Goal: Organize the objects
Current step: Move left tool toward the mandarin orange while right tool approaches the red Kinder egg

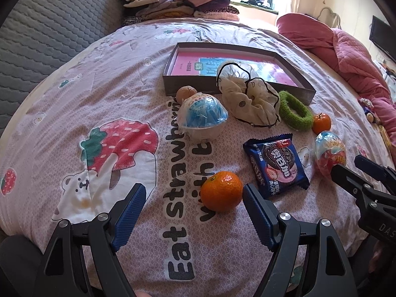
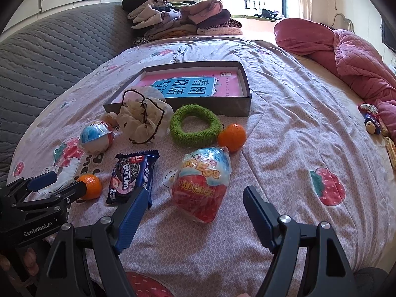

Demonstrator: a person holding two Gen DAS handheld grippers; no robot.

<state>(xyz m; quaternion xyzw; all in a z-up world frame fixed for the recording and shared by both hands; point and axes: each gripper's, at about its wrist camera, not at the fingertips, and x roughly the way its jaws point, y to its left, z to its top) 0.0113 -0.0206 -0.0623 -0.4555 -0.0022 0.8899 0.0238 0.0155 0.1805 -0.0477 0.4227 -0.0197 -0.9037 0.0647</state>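
Snacks, fruit and hair ties lie scattered on a bed (image 2: 284,133) with a pink strawberry-print cover, in front of a shallow dark box (image 2: 198,104) that holds a pink and blue book (image 2: 195,84). Nearest the left hand-held gripper (image 1: 191,204) sits a mandarin (image 1: 221,191); its jaws are spread wide and hold nothing, the fruit lying between the fingertips and just beside the right-hand blue pad. Next to it lies a blue Oreo packet (image 1: 277,165). Farther back stand a blue and white capsule ball (image 1: 201,117), a cream scrunchie (image 1: 247,99) leaning against the box's front wall, and a green fuzzy hair ring (image 1: 295,111). A pale round object (image 1: 186,93) rests between the capsule and the box; what it is cannot be told. A second mandarin (image 2: 232,137) touches the green ring's right edge. The right hand-held gripper (image 2: 194,204) is also wide open and empty, with a wrapped surprise egg (image 2: 204,180), red below and blue above, lying between its fingers without contact. Folded clothes (image 2: 183,19) are piled at the bed's far end, and a pink quilt (image 2: 346,57) is bunched on the right.
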